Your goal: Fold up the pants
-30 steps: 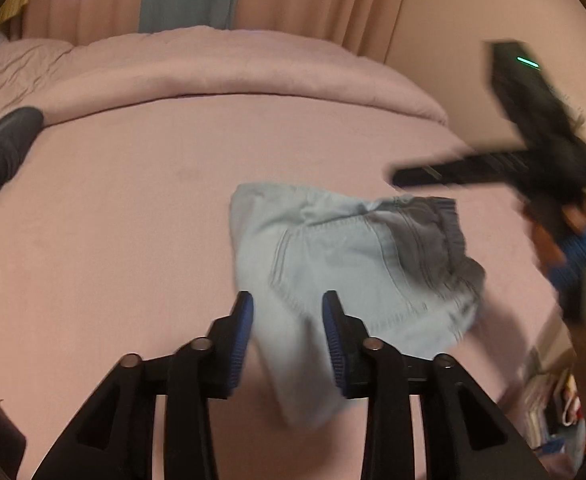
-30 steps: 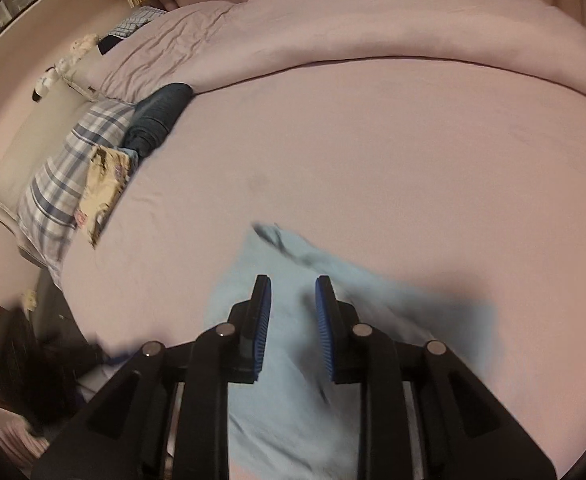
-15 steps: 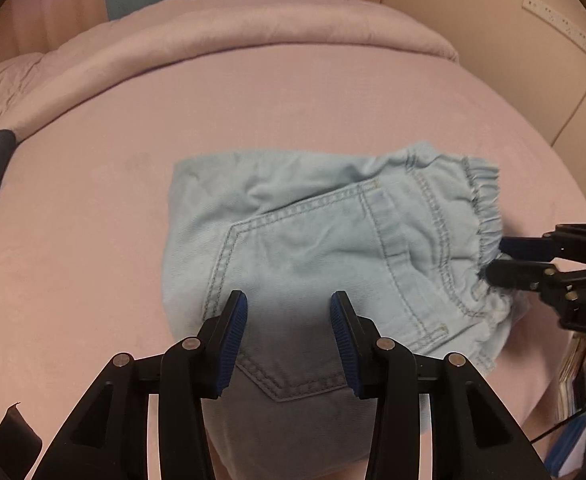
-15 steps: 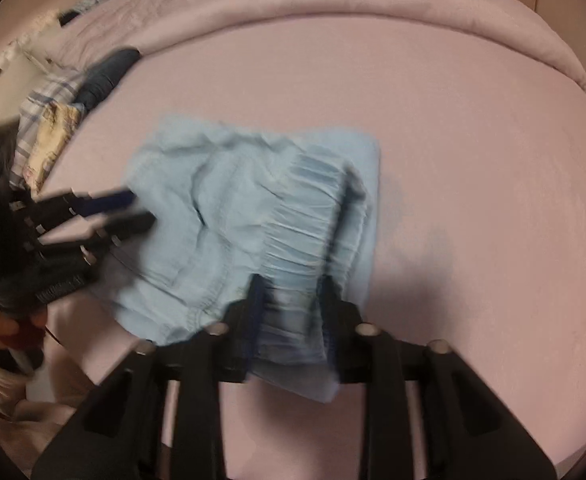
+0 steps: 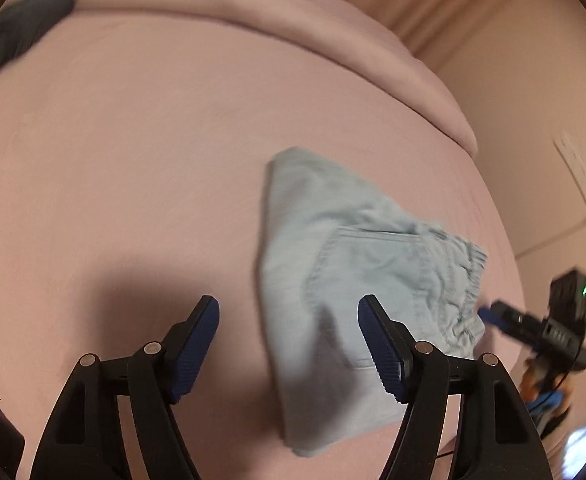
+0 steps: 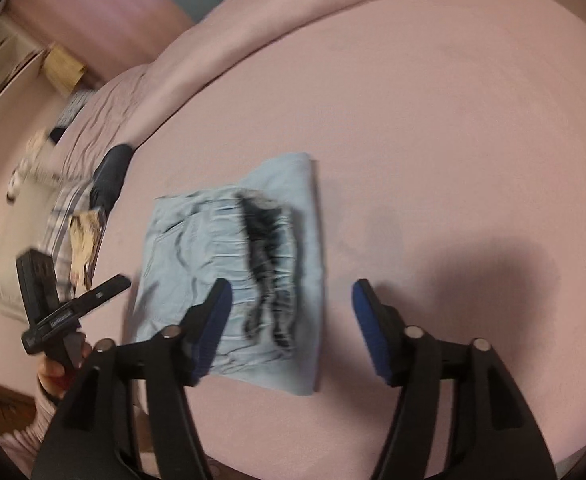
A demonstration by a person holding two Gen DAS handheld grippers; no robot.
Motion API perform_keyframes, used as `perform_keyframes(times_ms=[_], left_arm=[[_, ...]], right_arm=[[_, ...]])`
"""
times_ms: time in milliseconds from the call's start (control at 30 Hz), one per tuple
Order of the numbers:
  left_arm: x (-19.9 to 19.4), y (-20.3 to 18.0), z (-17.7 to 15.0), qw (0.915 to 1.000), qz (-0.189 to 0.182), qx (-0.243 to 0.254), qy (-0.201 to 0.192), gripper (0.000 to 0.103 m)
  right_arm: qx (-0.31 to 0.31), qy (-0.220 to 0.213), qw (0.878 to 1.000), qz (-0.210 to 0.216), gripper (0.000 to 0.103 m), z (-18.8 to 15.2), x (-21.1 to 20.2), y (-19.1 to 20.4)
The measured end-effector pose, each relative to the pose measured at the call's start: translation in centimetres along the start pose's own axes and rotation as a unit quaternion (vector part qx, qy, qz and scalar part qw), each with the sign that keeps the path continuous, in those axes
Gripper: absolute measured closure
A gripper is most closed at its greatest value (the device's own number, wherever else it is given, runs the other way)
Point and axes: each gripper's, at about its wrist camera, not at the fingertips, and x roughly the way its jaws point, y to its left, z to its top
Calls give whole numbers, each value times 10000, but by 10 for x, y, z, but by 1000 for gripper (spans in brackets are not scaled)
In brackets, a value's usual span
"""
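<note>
Light blue denim pants lie folded in a compact rectangle on the pink bed, back pocket up, elastic waistband toward the right. In the right wrist view the pants show the gathered waistband. My left gripper is open and empty above the pants' near left edge. My right gripper is open and empty above the pants' near right edge. The right gripper also shows in the left wrist view, beside the waistband. The left gripper shows in the right wrist view, left of the pants.
The pink bed sheet spreads all around. A rolled pink duvet runs along the far side. Dark folded clothes and a plaid pillow sit at the bed's left end. A wall is to the right.
Both grippers have opened wide and pulled back from the pants. The pants now lie flat and released on the bed.
</note>
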Motion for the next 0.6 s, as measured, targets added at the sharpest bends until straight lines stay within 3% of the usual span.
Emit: perform_keyframes(times_ms=[200,600], left_arm=[[15,11,-7,9974,-556,-370,283,32],[37,4,2,9958,-844,-233,283,34]], right_arm=[[231,332,9985,369,34,-8,20,-4],[126,471,9969,625,29,-4,44,9]])
